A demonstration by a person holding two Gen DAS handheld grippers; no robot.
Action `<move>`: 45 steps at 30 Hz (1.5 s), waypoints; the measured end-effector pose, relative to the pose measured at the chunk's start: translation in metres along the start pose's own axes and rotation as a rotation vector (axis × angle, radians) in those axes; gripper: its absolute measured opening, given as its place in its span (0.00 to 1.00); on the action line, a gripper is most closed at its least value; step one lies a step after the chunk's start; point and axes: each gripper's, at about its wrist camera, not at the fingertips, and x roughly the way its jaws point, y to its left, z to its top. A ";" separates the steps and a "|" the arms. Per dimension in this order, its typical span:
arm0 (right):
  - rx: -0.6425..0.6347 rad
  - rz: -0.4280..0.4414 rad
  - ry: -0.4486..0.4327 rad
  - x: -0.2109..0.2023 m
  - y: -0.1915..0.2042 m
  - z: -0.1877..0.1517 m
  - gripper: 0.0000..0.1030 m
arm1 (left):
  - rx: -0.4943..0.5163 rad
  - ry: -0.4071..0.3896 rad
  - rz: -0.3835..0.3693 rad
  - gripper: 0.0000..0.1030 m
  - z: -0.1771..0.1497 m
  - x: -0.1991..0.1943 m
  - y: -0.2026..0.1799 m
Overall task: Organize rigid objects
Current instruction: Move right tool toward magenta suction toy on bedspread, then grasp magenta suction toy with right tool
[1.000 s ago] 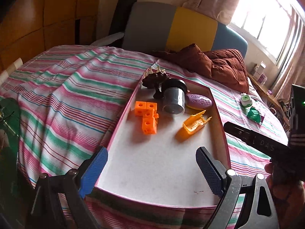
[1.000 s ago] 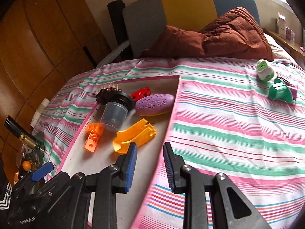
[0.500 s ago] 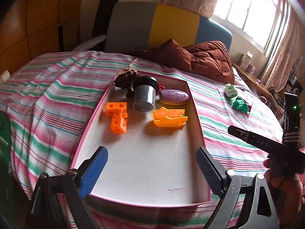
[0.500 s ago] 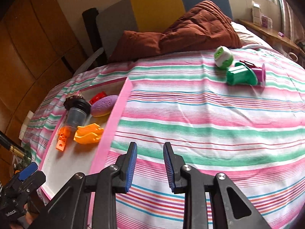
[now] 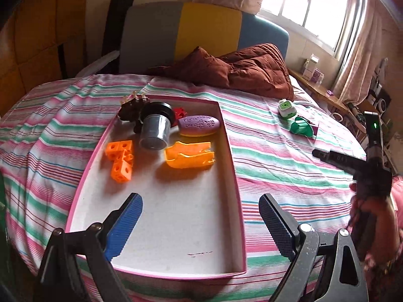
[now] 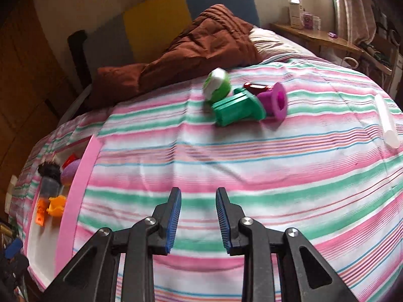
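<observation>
A striped bedspread (image 5: 264, 151) in pink, green and white covered the bed. At its far end a rumpled brown quilt (image 5: 241, 70) lay bunched against a headboard (image 5: 181, 32) panelled in grey, yellow and blue. A pale pillow (image 6: 272, 42) showed from under the quilt's edge. Wooden wardrobe panels (image 5: 37, 45) lined the wall on one side. On the other, daylight came bright through a window (image 5: 307, 2) hung with beige curtains (image 5: 360, 45). Beneath it ran a narrow wooden shelf (image 6: 317, 37) holding a few small boxes (image 6: 296, 16), too small to tell apart.
</observation>
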 end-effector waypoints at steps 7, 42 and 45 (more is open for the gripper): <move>0.115 -0.127 -0.085 0.014 -0.063 0.073 0.31 | 0.039 0.031 -0.033 0.91 0.007 0.010 -0.023; 0.118 -0.079 -0.088 0.015 -0.125 0.050 0.34 | 0.131 0.087 -0.057 0.91 0.001 0.032 -0.073; 0.065 -0.010 -0.057 0.030 -0.094 0.063 0.34 | 0.134 0.090 -0.056 0.91 0.001 0.032 -0.074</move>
